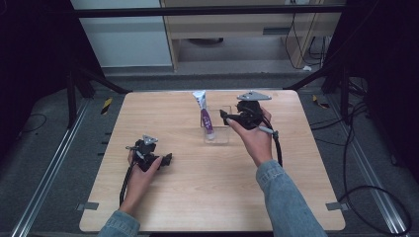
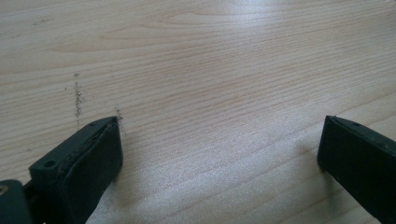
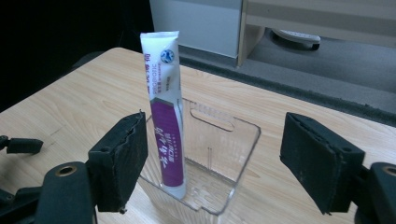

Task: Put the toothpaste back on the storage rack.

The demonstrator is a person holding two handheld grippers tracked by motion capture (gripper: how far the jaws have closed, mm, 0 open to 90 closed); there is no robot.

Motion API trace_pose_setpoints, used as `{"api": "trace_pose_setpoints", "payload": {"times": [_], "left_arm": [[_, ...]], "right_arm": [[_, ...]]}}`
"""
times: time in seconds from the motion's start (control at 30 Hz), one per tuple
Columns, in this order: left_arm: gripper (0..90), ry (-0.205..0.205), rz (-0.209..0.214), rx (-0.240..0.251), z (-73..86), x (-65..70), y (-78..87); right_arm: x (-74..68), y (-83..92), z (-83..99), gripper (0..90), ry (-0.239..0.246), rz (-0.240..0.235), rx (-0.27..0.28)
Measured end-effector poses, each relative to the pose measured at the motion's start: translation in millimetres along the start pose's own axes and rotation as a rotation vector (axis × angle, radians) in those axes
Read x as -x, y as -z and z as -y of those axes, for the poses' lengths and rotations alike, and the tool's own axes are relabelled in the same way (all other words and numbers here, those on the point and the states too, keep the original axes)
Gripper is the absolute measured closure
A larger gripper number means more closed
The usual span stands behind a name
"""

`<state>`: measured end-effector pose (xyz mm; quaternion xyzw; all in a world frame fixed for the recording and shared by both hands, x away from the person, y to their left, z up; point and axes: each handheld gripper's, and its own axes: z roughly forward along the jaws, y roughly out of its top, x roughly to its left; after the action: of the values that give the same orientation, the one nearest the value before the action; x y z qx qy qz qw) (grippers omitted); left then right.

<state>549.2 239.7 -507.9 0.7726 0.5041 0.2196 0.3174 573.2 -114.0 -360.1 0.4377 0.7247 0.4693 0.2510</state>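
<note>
Wooden table [image 1: 197,182], seen from high view. Clear plastic box [image 1: 217,126] near far-centre, w/ white-and-purple tube [image 1: 204,116] standing in it, cap end down, crimped end up and leaning toward far edge. In right gripper view, tube [image 3: 164,112] close to upright, against box's [image 3: 233,154] left wall, top half well above rim; slot handle cut in far wall.

Right gripper [image 1: 228,117] just beside box on its right, held in right hand [image 1: 254,138], grey plate on top. Jaws wide apart, nothing between pads; in own view [image 3: 212,163] box sits in the gap, tube just beside left jaw, contact not clear.

Left gripper [image 1: 165,159] near-left, well apart from box, held in left hand [image 1: 141,173], low over table. Own view [image 2: 219,149]: jaws spread wide, empty, bare wood [image 2: 210,70] w/ faint dark scuffs [image 2: 77,98] by left jaw.
</note>
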Motion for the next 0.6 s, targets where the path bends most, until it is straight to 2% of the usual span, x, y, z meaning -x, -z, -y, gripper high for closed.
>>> {"api": "trace_pose_setpoints", "payload": {"times": [0.33, 0.6], "left_arm": [[0.0, 0.001, 0.000, 0.001, -0.1, 0.1, -0.1], [0.0, 0.001, 0.000, 0.000, -0.1, 0.1, -0.1]], "right_arm": [[14.7, 17.0, 6.2, 17.1, -0.021, 0.019, -0.014], [23.4, 27.3, 9.4, 12.4, 0.001, 0.019, -0.027]]}}
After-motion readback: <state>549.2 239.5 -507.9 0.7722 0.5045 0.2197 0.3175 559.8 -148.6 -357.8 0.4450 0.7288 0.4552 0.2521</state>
